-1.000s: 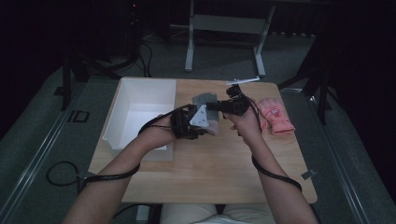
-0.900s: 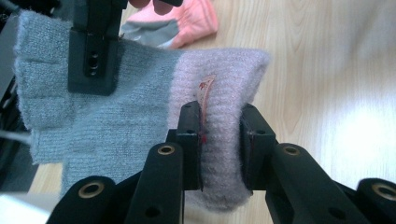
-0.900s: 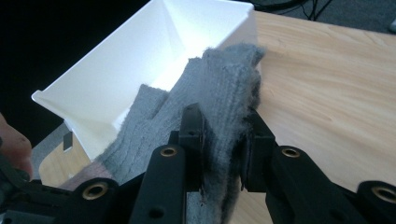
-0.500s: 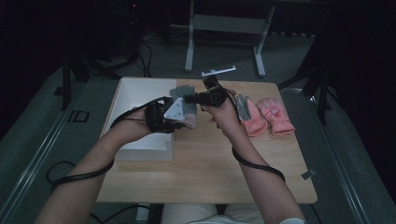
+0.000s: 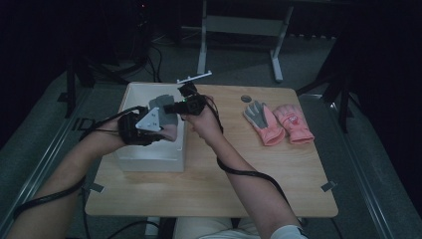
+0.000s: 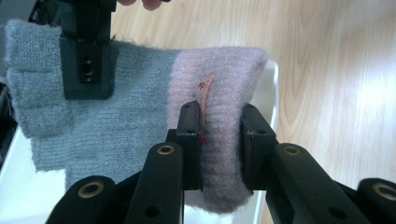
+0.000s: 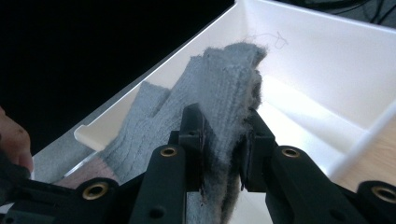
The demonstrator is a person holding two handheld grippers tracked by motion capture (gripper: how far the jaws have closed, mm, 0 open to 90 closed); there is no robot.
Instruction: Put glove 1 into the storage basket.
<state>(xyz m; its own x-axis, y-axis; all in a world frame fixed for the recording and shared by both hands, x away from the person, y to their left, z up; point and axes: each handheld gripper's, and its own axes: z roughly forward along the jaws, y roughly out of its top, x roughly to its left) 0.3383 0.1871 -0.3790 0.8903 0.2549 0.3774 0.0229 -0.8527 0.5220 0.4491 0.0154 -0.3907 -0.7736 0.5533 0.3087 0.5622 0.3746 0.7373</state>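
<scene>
A knitted glove (image 5: 164,113), grey at the fingers and pink at the cuff, hangs stretched over the white box (image 5: 149,162). My left gripper (image 5: 164,130) is shut on its pink cuff (image 6: 219,140), where a small tag sticks up. My right gripper (image 5: 169,107) is shut on the grey finger end (image 7: 224,112). In the left gripper view the right gripper's jaw pinches the grey part at top left. The right gripper view looks down into the box (image 7: 322,79) beneath the glove.
Two more gloves lie flat at the table's right: a grey-and-pink one (image 5: 261,121) and a pink one (image 5: 294,123). A small dark round mark (image 5: 246,98) is on the wooden table (image 5: 224,189). A metal stand (image 5: 239,30) rises behind the table.
Both hands have carried the glove leftward, from over the table's middle to above the white box. The two gloves at the right have stayed put.
</scene>
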